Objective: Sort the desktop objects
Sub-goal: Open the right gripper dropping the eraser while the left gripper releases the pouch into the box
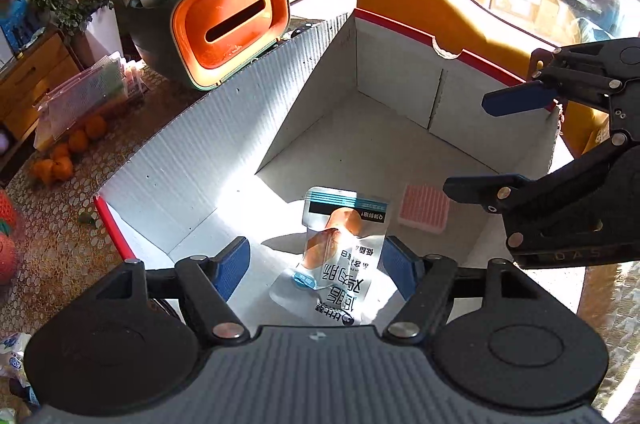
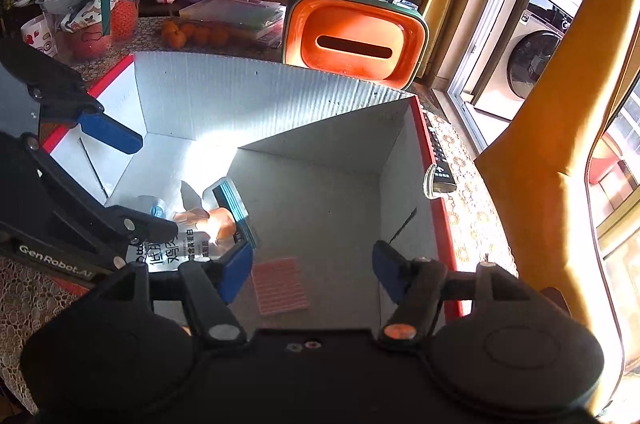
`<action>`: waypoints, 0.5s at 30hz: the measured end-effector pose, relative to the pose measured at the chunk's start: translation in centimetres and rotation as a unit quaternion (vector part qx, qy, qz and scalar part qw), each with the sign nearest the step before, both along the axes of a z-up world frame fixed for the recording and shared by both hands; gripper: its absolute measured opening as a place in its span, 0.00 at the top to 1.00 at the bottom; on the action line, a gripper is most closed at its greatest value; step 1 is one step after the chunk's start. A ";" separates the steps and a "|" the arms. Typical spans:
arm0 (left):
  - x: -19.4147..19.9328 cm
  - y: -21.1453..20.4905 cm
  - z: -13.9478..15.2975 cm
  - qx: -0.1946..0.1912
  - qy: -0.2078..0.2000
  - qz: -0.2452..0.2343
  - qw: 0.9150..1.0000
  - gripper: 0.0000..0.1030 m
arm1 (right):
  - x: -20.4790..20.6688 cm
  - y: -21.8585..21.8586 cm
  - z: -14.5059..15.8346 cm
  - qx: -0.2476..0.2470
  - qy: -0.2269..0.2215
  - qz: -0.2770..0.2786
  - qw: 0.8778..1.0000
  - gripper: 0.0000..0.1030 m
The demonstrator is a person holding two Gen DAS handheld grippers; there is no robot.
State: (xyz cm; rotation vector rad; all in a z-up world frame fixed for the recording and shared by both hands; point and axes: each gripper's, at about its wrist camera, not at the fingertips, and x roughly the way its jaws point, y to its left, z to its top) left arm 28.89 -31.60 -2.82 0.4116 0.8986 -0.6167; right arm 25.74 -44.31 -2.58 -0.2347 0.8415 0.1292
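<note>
Looking from the left wrist view, the left gripper (image 1: pixel 316 266) hangs over an open white cardboard box (image 1: pixel 224 127) with red rims, and its blue fingers (image 1: pixel 232 268) are spread wide with nothing between them. A sausage packet (image 1: pixel 340 248) lies on the box floor below the gap, in bright sun. Just beside it, a small pink ridged pad (image 1: pixel 424 214) lies flat on the same floor. The right gripper (image 1: pixel 492 143) reaches in from the right side, fingers apart. Behind the box stands an orange and green tissue holder (image 1: pixel 232 27), and on the lace-covered table (image 1: pixel 52 232) to the left are some oranges (image 1: pixel 68 151) and clear plastic cases (image 1: pixel 88 95).

From the right wrist view, the right gripper (image 2: pixel 314 270) also has its fingers open and empty, above the pink pad. The left gripper covers part of the packet from the left. A remote control (image 2: pixel 438 159) lies on the table, just beside the box's right wall.
</note>
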 end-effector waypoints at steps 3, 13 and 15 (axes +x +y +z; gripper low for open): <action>-1.1 1.3 1.1 -0.024 -0.013 0.014 1.000 0.30 | -1.2 0.2 1.1 0.013 -0.013 0.005 1.000 0.34; -5.8 5.7 4.0 -0.064 -0.049 0.056 0.995 0.30 | -5.7 2.8 4.4 0.050 -0.049 0.024 0.997 0.27; -6.8 6.7 4.5 -0.075 -0.058 0.062 0.994 0.30 | -6.6 3.6 4.9 0.056 -0.056 0.030 0.996 0.26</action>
